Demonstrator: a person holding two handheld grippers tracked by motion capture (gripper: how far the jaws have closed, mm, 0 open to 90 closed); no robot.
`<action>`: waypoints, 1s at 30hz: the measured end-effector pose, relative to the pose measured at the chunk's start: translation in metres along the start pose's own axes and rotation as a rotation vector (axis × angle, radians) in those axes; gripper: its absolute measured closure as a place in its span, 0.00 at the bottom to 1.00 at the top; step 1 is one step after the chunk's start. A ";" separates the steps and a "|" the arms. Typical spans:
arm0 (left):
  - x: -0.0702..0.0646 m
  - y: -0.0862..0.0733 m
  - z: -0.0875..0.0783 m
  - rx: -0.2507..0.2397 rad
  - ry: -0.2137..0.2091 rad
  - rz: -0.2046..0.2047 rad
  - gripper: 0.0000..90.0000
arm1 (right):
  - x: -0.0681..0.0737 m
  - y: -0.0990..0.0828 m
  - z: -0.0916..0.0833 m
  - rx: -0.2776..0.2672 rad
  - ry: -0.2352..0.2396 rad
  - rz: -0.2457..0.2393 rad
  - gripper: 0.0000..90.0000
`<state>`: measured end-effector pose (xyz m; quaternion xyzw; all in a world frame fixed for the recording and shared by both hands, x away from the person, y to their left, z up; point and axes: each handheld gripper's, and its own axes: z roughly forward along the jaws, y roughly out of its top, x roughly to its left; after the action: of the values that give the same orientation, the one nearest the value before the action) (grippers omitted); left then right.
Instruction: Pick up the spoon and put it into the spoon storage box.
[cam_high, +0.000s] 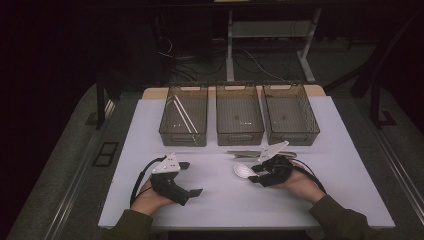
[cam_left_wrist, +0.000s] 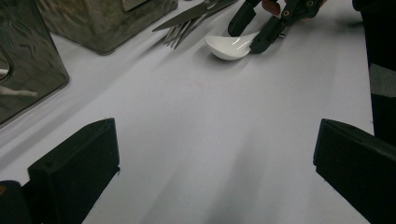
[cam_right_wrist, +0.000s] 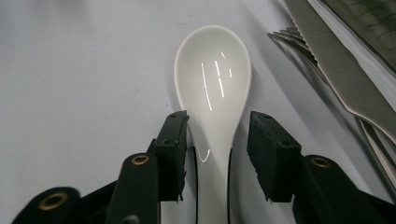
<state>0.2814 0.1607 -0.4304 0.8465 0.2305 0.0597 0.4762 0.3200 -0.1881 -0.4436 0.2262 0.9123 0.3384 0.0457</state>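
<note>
White spoon (cam_right_wrist: 212, 88) lies bowl-up on the table (cam_high: 225, 200), just in front of the middle bin (cam_high: 240, 117). Right gripper (cam_right_wrist: 218, 140) straddles its handle, jaws spread, a gap on each side, no pinch. Right gripper view alone shows fork (cam_right_wrist: 292, 39) and knife (cam_right_wrist: 345, 79) just beside the bowl. High view shows chopsticks (cam_high: 184, 114) in the left bin (cam_high: 184, 116). Left gripper (cam_left_wrist: 215, 154) spread wide over bare tabletop, well apart from the spoon. No writing readable.

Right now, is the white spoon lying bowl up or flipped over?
Bowl up: the spoon lies flat on the table, its hollow facing up and catching light.
</note>
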 end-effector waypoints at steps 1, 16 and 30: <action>0.000 0.000 0.000 0.000 0.000 0.000 0.00 | 0.000 0.000 0.000 0.003 -0.006 -0.009 0.66; -0.001 0.000 0.001 0.006 -0.003 0.005 0.00 | -0.001 -0.001 -0.004 0.020 0.007 0.001 0.75; -0.001 0.001 0.001 0.003 -0.005 0.006 0.00 | 0.001 -0.002 -0.004 0.043 0.070 -0.012 0.93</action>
<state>0.2810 0.1591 -0.4305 0.8480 0.2268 0.0587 0.4754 0.3172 -0.1914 -0.4418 0.2097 0.9217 0.3261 0.0109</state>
